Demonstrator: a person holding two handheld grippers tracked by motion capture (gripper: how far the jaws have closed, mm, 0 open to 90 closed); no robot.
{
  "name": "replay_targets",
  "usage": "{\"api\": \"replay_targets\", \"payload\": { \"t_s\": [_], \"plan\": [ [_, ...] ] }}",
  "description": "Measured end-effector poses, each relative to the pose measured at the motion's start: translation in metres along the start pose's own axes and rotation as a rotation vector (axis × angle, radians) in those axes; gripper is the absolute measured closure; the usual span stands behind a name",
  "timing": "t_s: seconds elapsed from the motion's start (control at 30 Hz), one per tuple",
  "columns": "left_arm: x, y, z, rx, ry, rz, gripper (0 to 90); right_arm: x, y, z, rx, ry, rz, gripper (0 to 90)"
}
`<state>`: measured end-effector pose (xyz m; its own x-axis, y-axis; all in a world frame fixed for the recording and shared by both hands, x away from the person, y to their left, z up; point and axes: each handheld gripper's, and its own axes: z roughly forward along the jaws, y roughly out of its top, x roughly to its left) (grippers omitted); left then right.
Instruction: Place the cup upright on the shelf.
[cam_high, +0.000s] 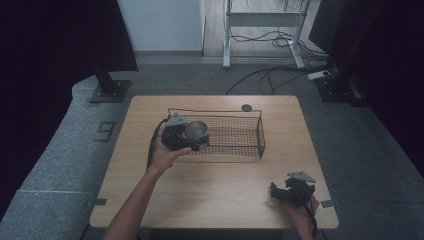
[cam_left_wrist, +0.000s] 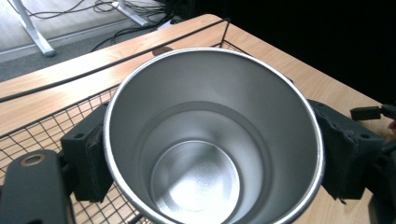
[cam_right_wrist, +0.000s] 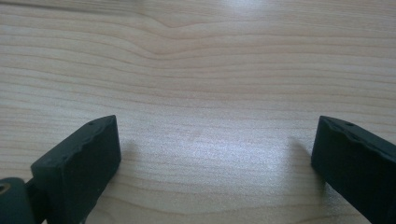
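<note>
Steel cup (cam_left_wrist: 212, 140), empty and shiny inside, is clamped between the jaws of the left gripper (cam_high: 181, 134), held at the left end of the wire basket (cam_high: 235, 135), over its near-left rim. Step looks like placing the cup into the basket: best to keep it upright, clear the wire rim, lower until the base sits on the mesh, then let go; tilting risks catching the rim. Basket looks empty otherwise, mesh floor bare; whether the cup already touches the mesh I cannot tell. Right gripper (cam_high: 292, 190) rests on the bench (cam_high: 225, 190) near its right front corner, jaws spread wide, nothing between them, well apart from the basket.
</note>
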<state>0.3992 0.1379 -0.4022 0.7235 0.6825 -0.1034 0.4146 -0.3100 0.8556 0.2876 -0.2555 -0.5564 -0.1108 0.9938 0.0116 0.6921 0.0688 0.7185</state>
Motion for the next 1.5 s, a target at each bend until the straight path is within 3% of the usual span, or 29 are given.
{"api": "replay_targets", "payload": {
  "t_s": [0.57,0.9,1.37,1.5],
  "plan": [
    [0.012,0.017,0.004,0.011,0.017,0.007,14.3,0.000,0.000,0.000,-0.002,0.002,-0.001,1.4],
    [0.011,0.025,0.011,0.023,0.021,0.026,14.3,0.000,0.000,0.000,-0.002,0.001,-0.001,1.5],
    [0.031,0.034,0.023,0.036,0.046,0.000,14.3,0.000,0.000,0.000,-0.002,0.000,0.000,1.9],
    [0.033,0.034,0.025,0.053,0.059,0.011,14.3,0.000,0.000,0.000,-0.002,0.000,0.000,1.9]
  ]
}}
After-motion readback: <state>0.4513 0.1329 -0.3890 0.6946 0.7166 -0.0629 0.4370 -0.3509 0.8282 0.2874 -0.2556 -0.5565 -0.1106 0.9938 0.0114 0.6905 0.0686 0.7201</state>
